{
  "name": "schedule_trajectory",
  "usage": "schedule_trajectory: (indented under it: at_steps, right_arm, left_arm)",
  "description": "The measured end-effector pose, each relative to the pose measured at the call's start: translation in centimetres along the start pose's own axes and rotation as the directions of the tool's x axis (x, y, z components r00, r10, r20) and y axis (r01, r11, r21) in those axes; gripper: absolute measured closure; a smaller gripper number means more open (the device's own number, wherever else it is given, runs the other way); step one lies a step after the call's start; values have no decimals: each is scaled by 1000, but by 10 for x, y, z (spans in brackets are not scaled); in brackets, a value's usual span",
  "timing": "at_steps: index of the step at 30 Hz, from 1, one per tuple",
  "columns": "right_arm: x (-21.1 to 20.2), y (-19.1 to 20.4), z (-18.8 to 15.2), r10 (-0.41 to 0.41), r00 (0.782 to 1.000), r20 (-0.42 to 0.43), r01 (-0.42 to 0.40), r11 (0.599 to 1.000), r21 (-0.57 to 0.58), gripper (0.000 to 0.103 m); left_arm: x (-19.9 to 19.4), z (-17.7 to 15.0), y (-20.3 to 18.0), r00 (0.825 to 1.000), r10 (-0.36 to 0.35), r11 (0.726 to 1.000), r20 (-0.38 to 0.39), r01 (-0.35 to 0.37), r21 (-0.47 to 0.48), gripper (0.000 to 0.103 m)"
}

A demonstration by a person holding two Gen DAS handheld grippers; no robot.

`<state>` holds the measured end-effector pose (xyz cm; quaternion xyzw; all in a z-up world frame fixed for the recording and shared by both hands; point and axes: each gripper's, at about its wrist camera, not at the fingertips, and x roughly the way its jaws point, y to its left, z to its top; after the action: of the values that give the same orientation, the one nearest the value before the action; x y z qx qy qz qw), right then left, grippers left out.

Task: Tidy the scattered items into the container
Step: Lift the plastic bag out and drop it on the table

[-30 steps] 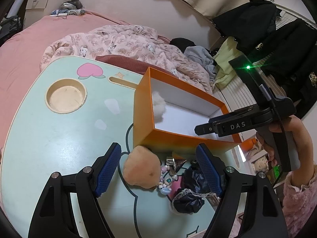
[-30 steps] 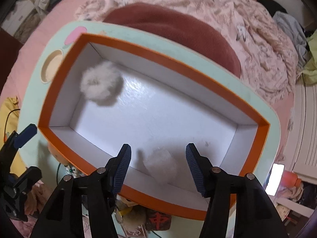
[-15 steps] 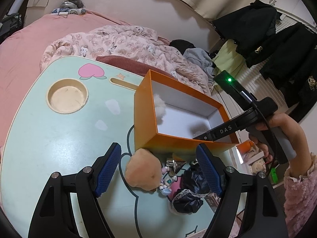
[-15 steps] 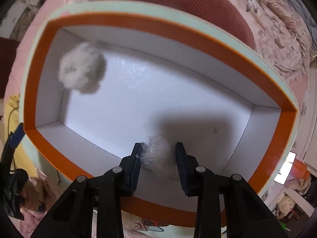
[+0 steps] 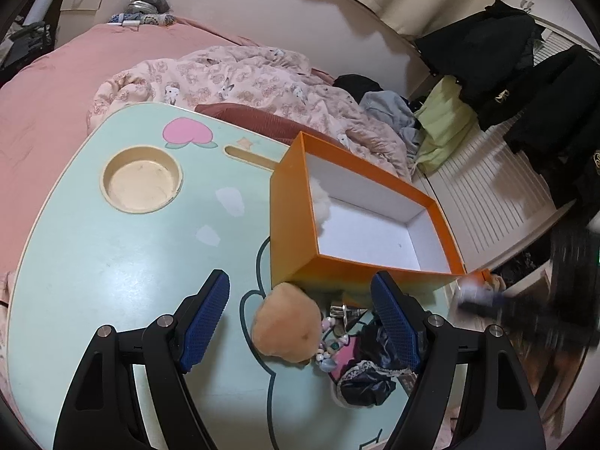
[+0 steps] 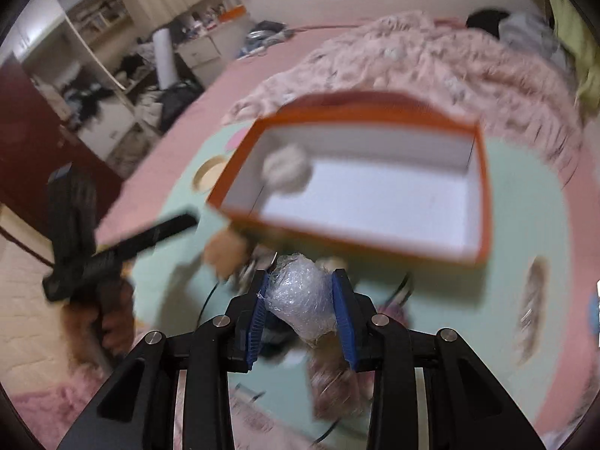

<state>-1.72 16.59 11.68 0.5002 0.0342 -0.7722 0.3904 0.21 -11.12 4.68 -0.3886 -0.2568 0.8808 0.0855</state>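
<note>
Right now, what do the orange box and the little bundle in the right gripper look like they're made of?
Orange box: looks like stiff matte cardboard, going by its thin flat walls, crisp corners and plain white lining. Bundle pinched in the right gripper: seems wrapped in clear, crinkly plastic film, glossy with wrinkles and glints; what's inside I can't tell.

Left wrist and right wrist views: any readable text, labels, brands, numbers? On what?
No readable text in either view.
Gold emblem on the hanging black garment: too small to read.
Right gripper in the left wrist view: motion-blurred, so any marking is unreadable.
Table: pictures only, a pink peach and a star, no words.
Right wrist view: blurred throughout, nothing legible.
</note>
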Motion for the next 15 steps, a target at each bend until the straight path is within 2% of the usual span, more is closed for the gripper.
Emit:
schedule_trajectory:
  at_steps: [3, 5, 7, 8, 9, 13, 15]
  right_arm:
    - [3, -10, -22, -11, 999, 32, 11, 1000, 19, 69]
    - [2, -12, -35, 10, 998, 64, -13, 999, 43, 68]
    - [1, -16, -45, 41, 991, 126, -50, 996, 70, 63]
    - [0, -19, -47, 38, 987, 157, -50, 996, 78, 53]
    - [-1, -19, -54, 30, 979, 202, -49, 995, 87, 46]
    - [-6, -19, -78, 66, 928, 366, -115, 987, 114, 36]
    - [-10, -16, -86, 73, 910, 407, -128, 985, 111, 33]
  left_arm:
    - [1, 1, -6, 1000, 4, 1000, -1, -4, 16, 25]
    - [2, 2, -9, 1000, 10, 1000, -4, -9, 27, 25]
    - [3, 3, -11, 1000, 17, 999, -4, -17, 38, 25]
    - [4, 5, -12, 1000, 22, 999, -4, -22, 42, 25]
    - [5, 7, -14, 1000, 29, 998, -3, -29, 48, 25]
    - [10, 18, -23, 997, 77, 991, -3, -76, 107, 25]
    - [15, 26, -28, 994, 108, 983, -11, -105, 148, 25]
